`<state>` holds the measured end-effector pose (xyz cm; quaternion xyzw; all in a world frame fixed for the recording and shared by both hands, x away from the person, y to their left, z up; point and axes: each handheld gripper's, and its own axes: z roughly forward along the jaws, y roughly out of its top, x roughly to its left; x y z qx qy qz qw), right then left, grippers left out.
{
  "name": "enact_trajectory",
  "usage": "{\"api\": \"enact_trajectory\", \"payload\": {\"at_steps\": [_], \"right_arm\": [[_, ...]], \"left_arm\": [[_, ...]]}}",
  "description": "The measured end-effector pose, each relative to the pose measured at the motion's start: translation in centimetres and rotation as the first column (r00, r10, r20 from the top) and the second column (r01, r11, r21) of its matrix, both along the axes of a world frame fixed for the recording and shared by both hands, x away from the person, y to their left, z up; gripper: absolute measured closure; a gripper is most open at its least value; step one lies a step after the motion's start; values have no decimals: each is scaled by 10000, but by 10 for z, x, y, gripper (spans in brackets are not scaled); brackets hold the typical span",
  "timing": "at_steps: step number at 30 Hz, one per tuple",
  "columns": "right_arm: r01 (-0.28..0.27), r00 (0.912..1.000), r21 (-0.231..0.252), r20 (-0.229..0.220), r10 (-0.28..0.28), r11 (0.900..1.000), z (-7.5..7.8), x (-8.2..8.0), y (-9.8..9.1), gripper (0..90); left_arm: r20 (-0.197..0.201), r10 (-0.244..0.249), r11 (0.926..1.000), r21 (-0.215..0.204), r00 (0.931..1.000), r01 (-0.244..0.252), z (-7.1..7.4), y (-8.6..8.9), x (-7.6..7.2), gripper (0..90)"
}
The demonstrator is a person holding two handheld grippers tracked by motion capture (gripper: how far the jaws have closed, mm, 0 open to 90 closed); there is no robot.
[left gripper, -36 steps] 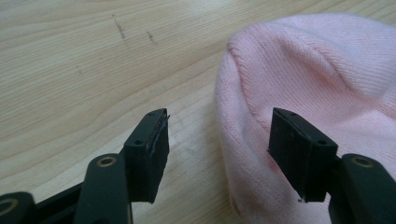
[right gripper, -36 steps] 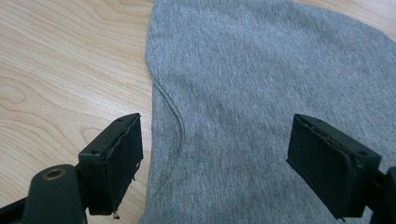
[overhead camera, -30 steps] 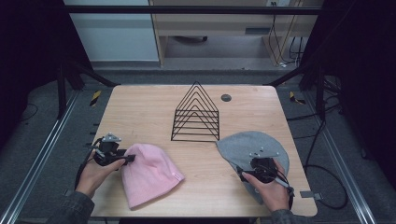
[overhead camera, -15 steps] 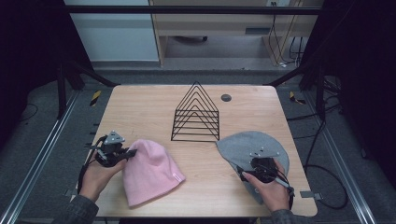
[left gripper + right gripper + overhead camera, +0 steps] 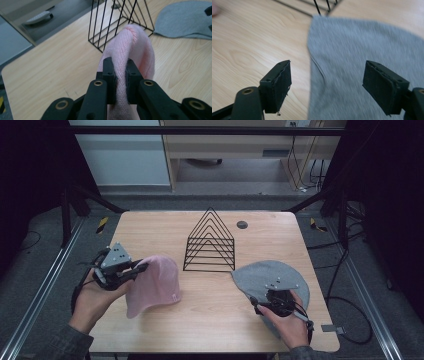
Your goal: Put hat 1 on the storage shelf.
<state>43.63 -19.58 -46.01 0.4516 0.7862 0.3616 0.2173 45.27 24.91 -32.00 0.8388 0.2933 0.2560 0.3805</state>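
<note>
A pink knit hat (image 5: pixel 152 287) hangs from my left gripper (image 5: pixel 140 268), whose jaws have just closed and are shut on a fold of its edge. The hat's lower part still touches the wooden table (image 5: pixel 165 227). In the left gripper view the pads (image 5: pixel 110 75) pinch the pink hat (image 5: pixel 135 45). A grey hat (image 5: pixel 272 275) lies flat at the right. My right gripper (image 5: pixel 256 301) stands open at its near left edge. Its jaws have just been closing a little, and the grey hat's (image 5: pixel 362 50) edge lies between them under the right gripper (image 5: pixel 327 75), untouched.
A black triangular wire rack (image 5: pixel 210 242) stands in the middle of the table, between the two hats. A small dark round disc (image 5: pixel 242 224) sits behind it at the right. Metal rails run along both sides of the table.
The left gripper closed on the pink hat's edge and rose, pulling the hat up off the table into a hanging fold. The right hand has hardly moved.
</note>
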Motion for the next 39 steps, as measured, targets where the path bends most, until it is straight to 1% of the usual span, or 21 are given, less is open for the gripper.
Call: {"api": "enact_trajectory", "payload": {"at_steps": [1, 5, 7, 9, 10, 12, 13, 15, 16, 18, 19, 21, 23, 26, 31, 32, 33, 34, 35, 36, 39], "right_arm": [[0, 10000, 0, 0, 0, 10000, 0, 0, 0, 234], [-524, 9973, 137, 516, 516, 9985, 23, 1, 18, 266], [-1125, 9898, 152, 897, 1107, 9935, 44, 3, 40, 286], [-1354, 9859, 78, 1004, 1340, 9908, 50, 4, 47, 290], [-1790, 9775, 35, 1143, 1775, 9838, 62, 7, 61, 301], [-2001, 9736, 112, 1147, 1975, 9797, 68, 8, 69, 310], [-2421, 9628, 51, 1248, 2396, 9702, 78, 12, 83, 324], [-2876, 9507, 123, 1246, 2839, 9577, 86, 16, 96, 345], [-2876, 9507, 123, 1246, 2839, 9577, 86, 16, 96, 345], [-3185, 9406, 184, 1300, 3135, 9478, 92, 18, 107, 361], [-3547, 9278, 249, 1335, 3485, 9347, 97, 20, 119, 368], [-3630, 9241, 208, 1363, 3570, 9316, 98, 22, 124, 372], [-3897, 9136, 247, 1365, 3830, 9206, 101, 31, 136, 373], [-4143, 9060, 652, 1245, 4046, 9078, 102, 38, 144, 366], [-4374, 8956, 654, 1221, 4278, 8969, 107, 48, 152, 385], [-4369, 8957, 659, 1239, 4271, 8971, 107, 49, 152, 444], [-4488, 8902, 731, 1237, 4384, 8906, 108, 50, 151, 516], [-4488, 8902, 731, 1237, 4384, 8906, 108, 50, 151, 516], [-4722, 8790, 901, 1232, 4606, 8769, 110, 52, 149, 562], [-4722, 8790, 901, 1232, 4606, 8769, 110, 52, 149, 631], [-5079, 8598, 1162, 1283, 4942, 8535, 115, 55, 144, 778]], "left_arm": [[53, -40, 10000, -19, 10000, 40, 5, -1, 2, 816], [211, -273, 9995, -180, 9994, 277, 29, -5, 13, 816], [368, -361, 9982, -461, 9987, 378, 42, -6, 17, 816], [518, -417, 9969, -650, 9978, 451, 55, -9, 21, 816], [630, -468, 9949, -865, 9969, 522, 67, -11, 24, 816], [689, -480, 9942, -927, 9965, 543, 72, -13, 25, 816], [769, -491, 9937, -963, 9958, 564, 77, -14, 25, 815], [771, -564, 9926, -1033, 9954, 642, 85, -17, 25, 816], [852, -595, 9930, -966, 9946, 677, 89, -19, 25, 816], [930, -705, 9924, -943, 9932, 793, 94, -21, 25, 815], [969, -714, 9924, -934, 9927, 805, 96, -22, 25, 815], [1014, -827, 9914, -930, 9914, 922, 99, -23, 24, 815], [1073, -980, 9893, -971, 9894, 1086, 104, -25, 20, 815], [1120, -1116, 9867, -1056, 9874, 1235, 109, -25, 17, 815], [1274, -1380, 9817, -1138, 9822, 1527, 117, -27, 11, 815], [1288, -1401, 9810, -1166, 9817, 1553, 118, -27, 11, 814], [1288, -1401, 9810, -1166, 9817, 1553, 118, -27, 11, 814], [1309, -1397, 9799, -1242, 9815, 1561, 119, -27, 11, 814], [1265, -1443, 9790, -1261, 9814, 1602, 120, -27, 12, 814], [1208, -1477, 9765, -1399, 9816, 1642, 121, -26, 14, 814], [1246, -1464, 9762, -1424, 9813, 1637, 124, -27, 20, 813]]}}
